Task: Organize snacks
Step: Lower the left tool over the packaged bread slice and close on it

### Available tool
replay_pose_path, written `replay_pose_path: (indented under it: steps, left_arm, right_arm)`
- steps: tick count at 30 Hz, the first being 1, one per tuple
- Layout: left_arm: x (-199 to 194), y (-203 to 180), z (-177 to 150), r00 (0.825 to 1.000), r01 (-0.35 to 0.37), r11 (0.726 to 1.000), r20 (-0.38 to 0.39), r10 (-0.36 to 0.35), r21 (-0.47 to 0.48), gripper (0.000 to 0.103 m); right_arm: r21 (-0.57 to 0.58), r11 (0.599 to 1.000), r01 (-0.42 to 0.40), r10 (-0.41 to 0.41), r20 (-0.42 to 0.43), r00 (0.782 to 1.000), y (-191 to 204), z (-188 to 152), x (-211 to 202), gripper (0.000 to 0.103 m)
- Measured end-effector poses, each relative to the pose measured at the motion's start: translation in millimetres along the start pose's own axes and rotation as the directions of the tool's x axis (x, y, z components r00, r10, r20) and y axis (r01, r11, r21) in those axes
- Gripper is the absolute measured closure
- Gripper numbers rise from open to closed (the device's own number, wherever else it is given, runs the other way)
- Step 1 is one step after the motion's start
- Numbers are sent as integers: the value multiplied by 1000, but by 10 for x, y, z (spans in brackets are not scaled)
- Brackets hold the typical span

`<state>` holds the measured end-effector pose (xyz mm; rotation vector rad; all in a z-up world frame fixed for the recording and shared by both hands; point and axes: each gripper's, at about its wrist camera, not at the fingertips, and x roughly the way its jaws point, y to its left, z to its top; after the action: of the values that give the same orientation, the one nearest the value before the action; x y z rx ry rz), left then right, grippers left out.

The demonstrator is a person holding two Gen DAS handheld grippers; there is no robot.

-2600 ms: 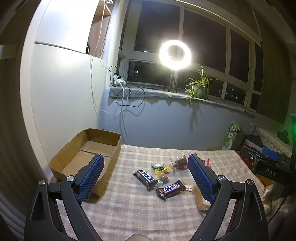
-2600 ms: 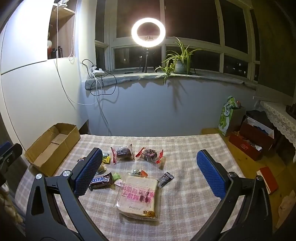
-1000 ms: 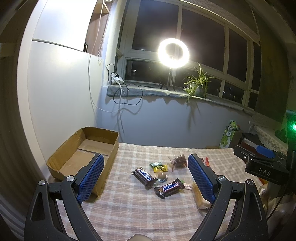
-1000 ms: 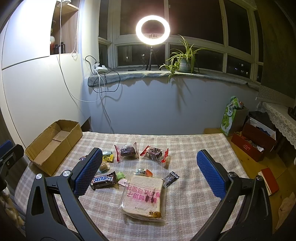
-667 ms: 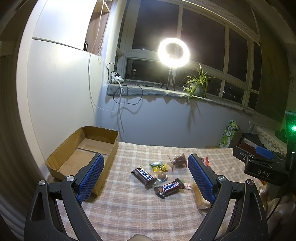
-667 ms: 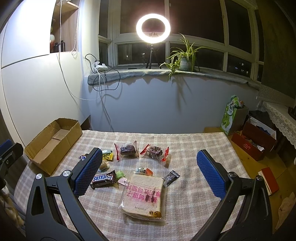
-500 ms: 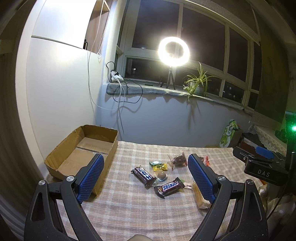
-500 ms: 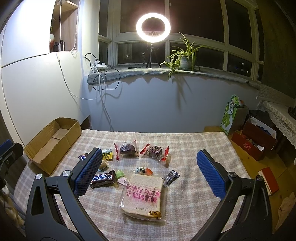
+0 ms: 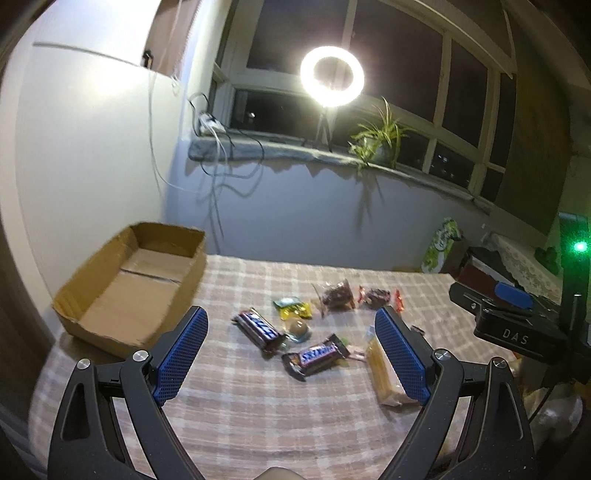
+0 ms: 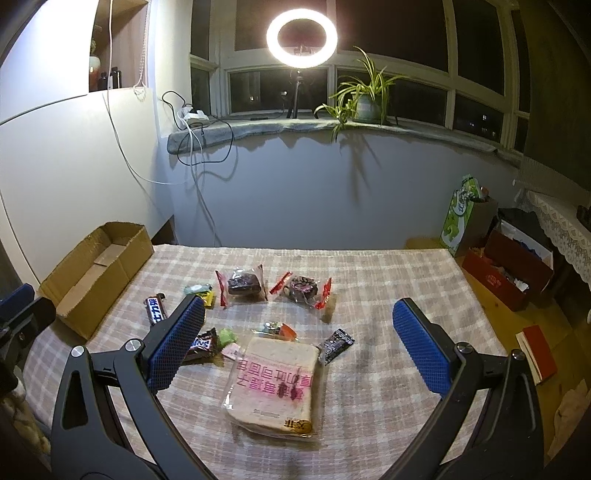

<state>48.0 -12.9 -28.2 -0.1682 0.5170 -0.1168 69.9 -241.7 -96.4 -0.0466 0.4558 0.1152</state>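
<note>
Snacks lie scattered on a checked tablecloth (image 10: 369, 288). A bagged slice of bread (image 10: 275, 380) sits nearest my right gripper (image 10: 297, 350), which is open and held above the table. Two clear-wrapped dark cakes (image 10: 242, 282) (image 10: 303, 288) lie behind it. Two Snickers bars (image 9: 256, 326) (image 9: 316, 354), a round chocolate (image 9: 297, 326) and a yellow candy pack (image 9: 293, 308) lie ahead of my left gripper (image 9: 291, 354), also open and empty. An open cardboard box (image 9: 133, 284) stands at the table's left side, with nothing in it.
A small dark sachet (image 10: 336, 345) and small candies (image 10: 279, 329) lie by the bread. The other gripper's body (image 9: 517, 328) shows at the right of the left wrist view. A ring light (image 10: 302, 32) and potted plant (image 10: 364, 101) stand on the sill. Boxes and a bag (image 10: 469, 218) sit on the floor at right.
Both cameras have tilted and come slightly forward and lower toward the table. The snacks and the box have not moved. Both grippers stay open.
</note>
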Motion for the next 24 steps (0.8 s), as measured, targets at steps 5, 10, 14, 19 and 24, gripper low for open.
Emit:
replay_pose_path:
  steps: [5, 10, 14, 19, 24]
  left_arm:
    - [198, -25, -56, 993, 77, 996, -84, -80, -36, 12]
    - [422, -67, -146, 975, 141, 988, -162, -151, -68, 12]
    - [640, -115, -222, 943, 216, 969, -232, -239, -120, 15]
    - [826, -307, -335, 899, 284, 949, -306, -313, -137, 21]
    - [965, -476, -439, 852, 341, 928, -366, -373, -151, 24]
  right_arm:
    - [26, 999, -32, 34, -65, 997, -158, -55, 159, 0]
    - [91, 992, -91, 105, -160, 982, -458, -149, 392, 0]
    - [159, 975, -153, 188, -234, 954, -670, -271, 553, 0]
    - [266, 928, -260, 336, -305, 891, -804, -441, 743, 0]
    - [290, 905, -312, 402, -335, 853, -757, -534, 845, 0]
